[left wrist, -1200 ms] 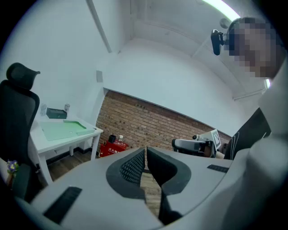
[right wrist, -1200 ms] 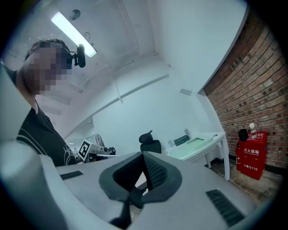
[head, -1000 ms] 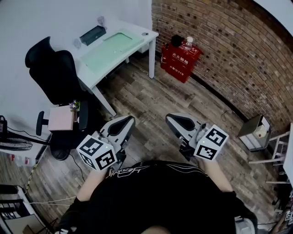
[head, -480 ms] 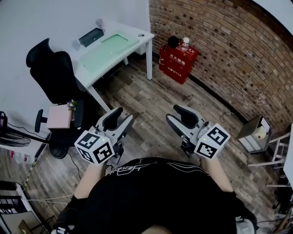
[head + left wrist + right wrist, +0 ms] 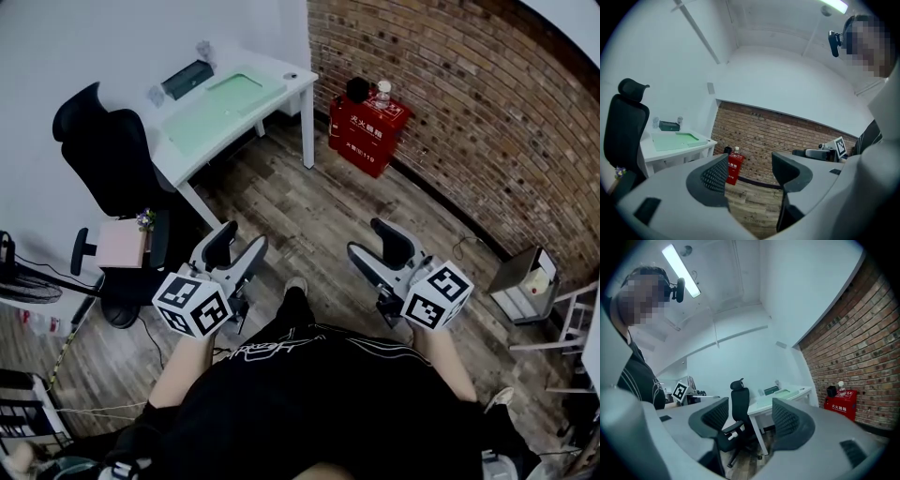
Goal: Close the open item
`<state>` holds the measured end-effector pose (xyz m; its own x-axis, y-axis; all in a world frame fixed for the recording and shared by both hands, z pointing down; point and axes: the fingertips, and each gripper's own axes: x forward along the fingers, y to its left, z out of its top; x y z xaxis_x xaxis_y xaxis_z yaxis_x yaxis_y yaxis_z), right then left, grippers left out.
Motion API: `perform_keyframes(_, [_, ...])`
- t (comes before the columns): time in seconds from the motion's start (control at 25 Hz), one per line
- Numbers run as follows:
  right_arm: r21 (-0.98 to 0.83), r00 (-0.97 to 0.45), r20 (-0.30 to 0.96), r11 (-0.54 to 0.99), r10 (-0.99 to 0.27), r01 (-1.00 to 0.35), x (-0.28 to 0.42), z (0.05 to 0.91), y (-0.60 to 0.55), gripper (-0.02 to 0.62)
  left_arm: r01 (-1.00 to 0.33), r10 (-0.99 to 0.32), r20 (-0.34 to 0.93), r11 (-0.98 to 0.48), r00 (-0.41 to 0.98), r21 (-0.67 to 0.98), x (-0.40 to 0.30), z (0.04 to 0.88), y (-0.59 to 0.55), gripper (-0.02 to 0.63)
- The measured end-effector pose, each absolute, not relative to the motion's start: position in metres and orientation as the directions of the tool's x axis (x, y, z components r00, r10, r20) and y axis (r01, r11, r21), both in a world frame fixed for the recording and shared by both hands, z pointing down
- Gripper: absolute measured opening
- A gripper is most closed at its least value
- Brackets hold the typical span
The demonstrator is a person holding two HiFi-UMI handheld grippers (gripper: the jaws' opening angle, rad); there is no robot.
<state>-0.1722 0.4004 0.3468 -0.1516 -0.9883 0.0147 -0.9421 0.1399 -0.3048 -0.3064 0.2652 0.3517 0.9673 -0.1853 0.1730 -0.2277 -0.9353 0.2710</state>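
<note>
Dark desk item (image 5: 190, 79) (far off) is too small to tell.

The right gripper (image 5: 749, 416), jaws just opening and empty, faces a black chair (image 5: 739, 405) beside a white desk (image 5: 761, 403).

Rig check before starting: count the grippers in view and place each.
2. Left gripper at lower left, right gripper at lower right, both over the wood floor; both have just been opening, empty. None seems hidden.
</note>
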Motion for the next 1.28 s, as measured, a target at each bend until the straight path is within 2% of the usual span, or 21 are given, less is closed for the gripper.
perform_keyframes(0.36, [-0.326,-0.143,0.069,0.113,-0.987,-0.938,-0.115,0.376,0.311,0.282,-0.257,-0.210,0.174,-0.909,0.962,0.327,-0.254,0.385,0.171,0.291])
perform_keyframes(0.88, [-0.370,-0.184,0.190,0.104,-0.964,-0.923,-0.007,0.401,0.067,0.301,-0.346,-0.269,0.233,-0.840,0.935,0.418,-0.157,0.417,-0.063,0.291])
perform_keyframes(1.28, [-0.348,-0.209,0.269,0.107,-0.940,-0.931,0.040,0.430,-0.057,0.319,-0.425,-0.320,0.300,-0.808,0.898,0.408,-0.130,0.448,-0.170,0.291])
